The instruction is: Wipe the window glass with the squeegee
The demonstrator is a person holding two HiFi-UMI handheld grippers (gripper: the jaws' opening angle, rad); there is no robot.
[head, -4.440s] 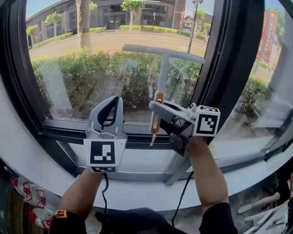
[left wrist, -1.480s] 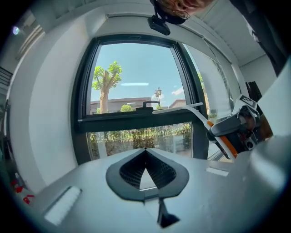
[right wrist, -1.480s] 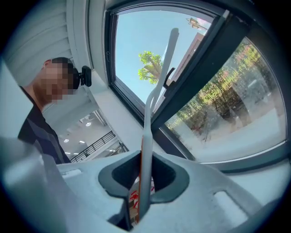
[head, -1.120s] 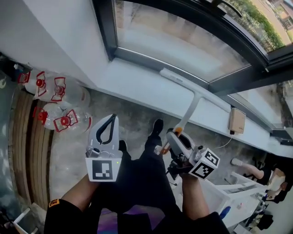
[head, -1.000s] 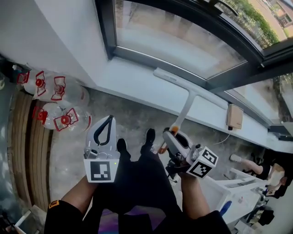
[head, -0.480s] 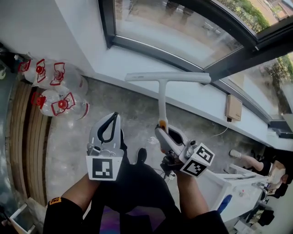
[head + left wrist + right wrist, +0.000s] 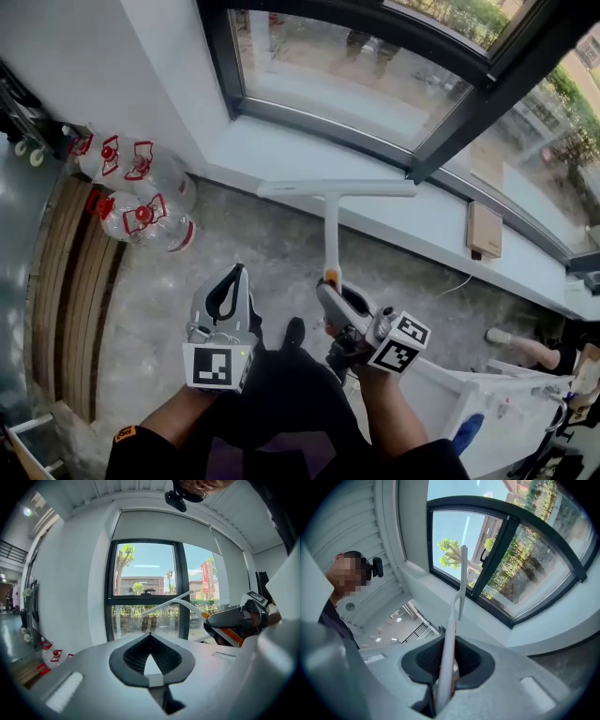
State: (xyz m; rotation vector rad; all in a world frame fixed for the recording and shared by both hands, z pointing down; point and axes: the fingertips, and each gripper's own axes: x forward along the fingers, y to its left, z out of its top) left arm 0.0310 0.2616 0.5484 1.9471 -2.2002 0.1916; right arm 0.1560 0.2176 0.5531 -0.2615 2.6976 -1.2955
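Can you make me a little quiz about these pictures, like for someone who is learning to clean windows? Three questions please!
1. True or false: the squeegee has its blade pressed against the window glass.
2. Which gripper holds the squeegee by its handle? A) the left gripper B) the right gripper C) both
3. Fill the gap: the left gripper's jaws are ____, with nothing between them.

Key: 1 false, the blade is in the air, short of the glass. 2 B. 3 shut.
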